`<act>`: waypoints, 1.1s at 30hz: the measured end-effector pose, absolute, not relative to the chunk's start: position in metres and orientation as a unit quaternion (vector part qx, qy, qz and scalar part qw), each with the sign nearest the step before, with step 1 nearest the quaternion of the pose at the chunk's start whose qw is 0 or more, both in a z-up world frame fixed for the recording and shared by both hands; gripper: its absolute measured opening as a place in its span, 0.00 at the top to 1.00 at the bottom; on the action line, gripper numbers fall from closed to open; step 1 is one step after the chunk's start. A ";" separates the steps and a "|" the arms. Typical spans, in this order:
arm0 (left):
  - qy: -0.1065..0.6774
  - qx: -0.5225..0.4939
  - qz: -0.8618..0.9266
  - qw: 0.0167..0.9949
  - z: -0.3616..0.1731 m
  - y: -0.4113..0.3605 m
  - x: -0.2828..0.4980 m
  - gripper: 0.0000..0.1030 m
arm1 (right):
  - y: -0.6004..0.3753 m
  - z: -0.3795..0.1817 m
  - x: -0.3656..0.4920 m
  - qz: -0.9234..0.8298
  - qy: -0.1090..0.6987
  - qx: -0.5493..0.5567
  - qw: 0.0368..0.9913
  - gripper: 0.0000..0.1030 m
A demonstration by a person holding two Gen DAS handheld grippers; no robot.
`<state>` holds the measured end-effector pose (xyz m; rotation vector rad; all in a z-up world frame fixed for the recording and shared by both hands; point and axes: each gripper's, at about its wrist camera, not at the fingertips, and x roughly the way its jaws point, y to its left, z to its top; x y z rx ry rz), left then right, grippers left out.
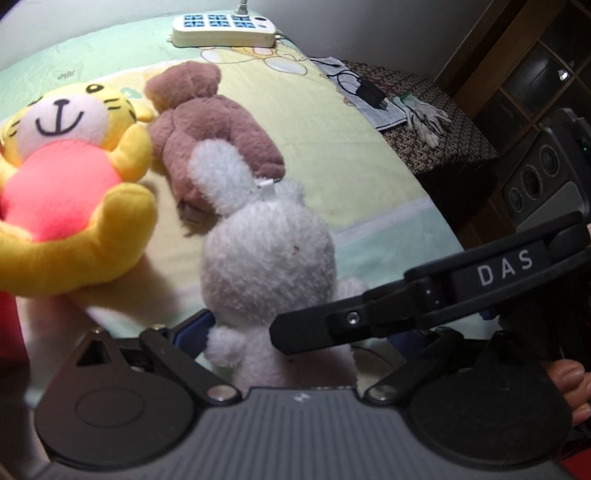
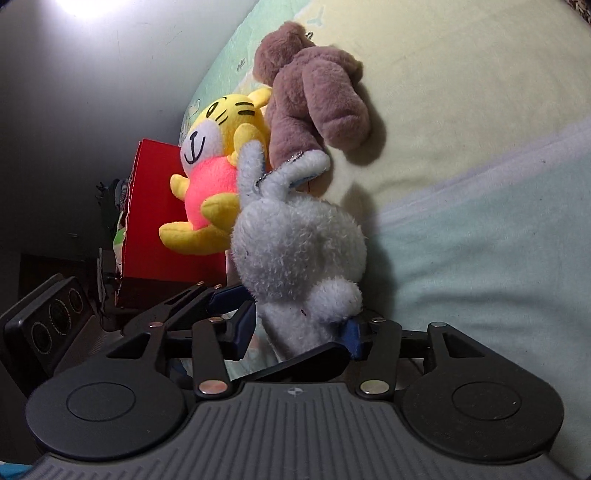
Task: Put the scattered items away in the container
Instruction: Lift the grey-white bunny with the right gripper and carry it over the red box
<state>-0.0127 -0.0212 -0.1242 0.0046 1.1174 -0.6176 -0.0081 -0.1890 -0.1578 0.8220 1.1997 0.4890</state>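
Observation:
A white plush rabbit (image 1: 266,251) (image 2: 295,243) lies on the bed, ears towards a brown plush bear (image 1: 207,129) (image 2: 314,96). A yellow tiger toy (image 1: 62,177) (image 2: 210,177) in a pink shirt sits left of them, against a red box (image 2: 162,229) whose side shows at the frame's edge (image 1: 7,317). My left gripper (image 1: 340,325) is wide open around the rabbit's lower body. My right gripper (image 2: 297,328) is open, its blue pads (image 2: 242,325) close on either side of the rabbit's body. One right finger (image 1: 424,291) crosses the left wrist view; a left finger (image 2: 314,354) crosses the right.
A white power strip (image 1: 223,26) lies at the bed's far edge. Beside the bed, a patterned side table (image 1: 454,147) holds a black charger (image 1: 373,92) and white gloves (image 1: 424,118). A dark wooden shelf (image 1: 535,74) stands behind it. A person's fingers (image 1: 569,384) grip the handle.

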 end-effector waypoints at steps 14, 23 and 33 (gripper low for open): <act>0.514 0.006 -0.255 0.819 -0.134 -0.032 0.005 0.02 | -0.202 -0.152 0.000 0.154 0.518 0.376 0.753 0.42; 0.516 -0.019 -0.241 0.822 -0.140 -0.024 0.004 0.02 | -0.202 -0.157 0.000 0.148 0.521 0.393 0.743 0.45; 0.508 -0.009 -0.235 0.829 -0.142 -0.024 -0.003 0.01 | -0.201 -0.163 0.000 0.151 0.533 0.393 0.734 0.41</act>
